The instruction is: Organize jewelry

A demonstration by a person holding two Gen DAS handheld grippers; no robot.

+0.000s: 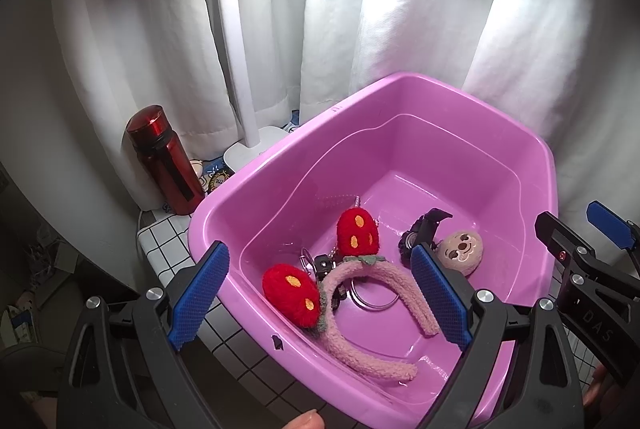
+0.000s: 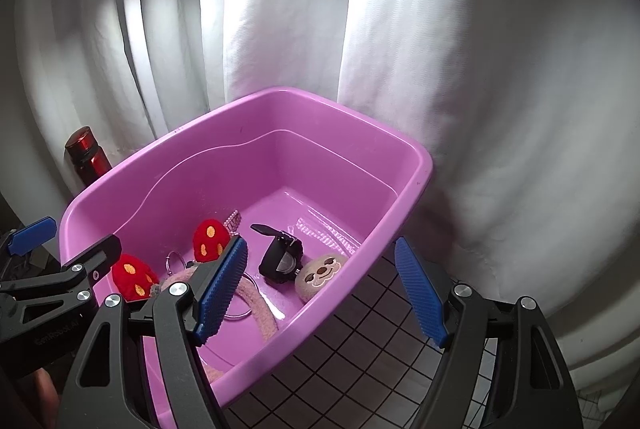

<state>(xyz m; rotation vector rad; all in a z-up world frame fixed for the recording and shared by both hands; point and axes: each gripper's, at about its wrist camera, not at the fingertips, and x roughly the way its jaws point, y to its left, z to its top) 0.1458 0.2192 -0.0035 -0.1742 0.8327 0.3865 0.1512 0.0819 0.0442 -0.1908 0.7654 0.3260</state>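
A pink tub [image 1: 400, 79] holds a fuzzy pink headband [image 1: 352, 349] with two red strawberry ears [image 1: 356, 233], some metal key rings [image 1: 376, 305], a black watch [image 1: 420, 229] and a round sloth-face plush [image 1: 460, 253]. My left gripper [image 1: 320, 295] hovers open over the tub's near-left rim, above the headband, with nothing between its pads. The right gripper [image 2: 320, 289] is open and empty over the tub's near-right rim, with the watch [image 2: 280, 257] and the plush [image 2: 320, 273] just beyond it. Each gripper shows at the edge of the other's view.
A red bottle [image 1: 164, 161] stands left of the tub beside a white lamp base [image 1: 256, 145] and its post [image 1: 236, 41]. White curtains close off the back. The tub sits on a grid-patterned cloth [image 2: 380, 349], whose left edge drops off.
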